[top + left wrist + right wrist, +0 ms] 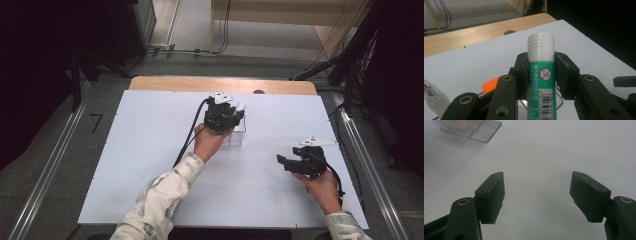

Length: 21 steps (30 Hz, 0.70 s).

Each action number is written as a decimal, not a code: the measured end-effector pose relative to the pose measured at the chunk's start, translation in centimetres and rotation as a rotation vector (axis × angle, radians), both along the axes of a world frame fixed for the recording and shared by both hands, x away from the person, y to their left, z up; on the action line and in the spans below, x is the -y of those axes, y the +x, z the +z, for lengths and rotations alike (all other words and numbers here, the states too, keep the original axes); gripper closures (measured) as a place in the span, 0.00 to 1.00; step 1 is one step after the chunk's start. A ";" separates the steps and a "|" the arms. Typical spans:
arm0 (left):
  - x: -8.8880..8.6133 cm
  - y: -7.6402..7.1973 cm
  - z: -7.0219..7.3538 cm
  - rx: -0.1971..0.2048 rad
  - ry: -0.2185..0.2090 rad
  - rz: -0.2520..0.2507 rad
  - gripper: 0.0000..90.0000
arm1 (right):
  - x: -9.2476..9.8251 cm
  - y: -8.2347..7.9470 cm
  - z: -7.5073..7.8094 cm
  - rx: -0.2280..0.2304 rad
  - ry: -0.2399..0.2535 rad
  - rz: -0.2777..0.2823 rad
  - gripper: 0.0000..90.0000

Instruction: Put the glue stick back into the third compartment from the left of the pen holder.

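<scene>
In the high view we see our left hand (210, 140) reaching up from the bottom centre of the frame, the patterned sleeve (160, 197) slanting from lower left toward the middle of the white table (140, 150). The left gripper (227, 112) sits just above centre, over a clear plastic box (237, 136), with its cable (192, 132) trailing down and to the left.

In the left gripper view the two black jaws rise from the bottom and press on either side of a glue stick (541, 72). It stands upright in the middle of the frame, green label below, white ribbed cap above the pads. The jaws are partly closed, only as wide as the stick, and they have hold of it. At the lower left of that view lie an orange tip (490, 83) and a clear bottle-like thing (434, 97); we cannot tell what either is.

Our right hand (322, 187) rests at the lower right of the high view, wrist bent so the right gripper (285, 162) points left across the table, well apart from the box. In the right gripper view its jaws stand wide apart with bare table between them and nothing held. The clear box (471, 128) shows in the upper left corner of that view.
</scene>
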State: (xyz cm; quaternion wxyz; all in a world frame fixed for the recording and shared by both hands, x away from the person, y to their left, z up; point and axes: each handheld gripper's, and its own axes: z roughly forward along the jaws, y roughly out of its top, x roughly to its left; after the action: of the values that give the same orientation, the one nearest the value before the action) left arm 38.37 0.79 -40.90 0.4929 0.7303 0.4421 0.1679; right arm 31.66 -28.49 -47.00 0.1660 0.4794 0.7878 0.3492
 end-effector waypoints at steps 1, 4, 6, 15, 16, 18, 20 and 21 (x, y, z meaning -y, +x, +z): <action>0.1 0.1 0.0 0.001 0.002 0.003 0.73 | 0.0 0.0 0.0 -0.001 0.000 -0.001 0.30; 0.5 0.4 0.0 0.000 0.005 0.002 0.73 | 0.0 0.0 0.0 0.000 0.001 0.000 0.30; 0.7 0.5 0.0 -0.001 0.002 0.003 0.73 | 0.0 0.0 0.0 0.001 0.003 0.000 0.30; 1.8 1.1 0.1 0.004 0.010 0.001 0.73 | 0.1 0.0 0.0 -0.001 0.005 0.001 0.30; 1.8 1.1 0.0 0.004 0.010 0.005 0.73 | 0.1 0.0 0.0 -0.001 0.004 0.001 0.30; 1.8 1.3 -0.1 0.006 0.007 0.009 0.73 | 0.1 0.0 0.0 -0.002 0.005 0.000 0.30; 1.8 1.4 -0.2 0.006 0.006 0.015 0.73 | 0.1 0.0 0.0 -0.002 0.005 0.001 0.30; 1.8 1.4 -0.2 0.005 0.005 0.016 0.73 | 0.1 0.0 0.0 -0.002 0.004 0.002 0.30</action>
State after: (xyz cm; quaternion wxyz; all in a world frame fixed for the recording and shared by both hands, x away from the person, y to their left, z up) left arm 39.79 -0.97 -41.08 0.4907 0.7277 0.4462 0.1750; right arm 31.65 -28.59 -47.00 0.1641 0.4794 0.7876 0.3507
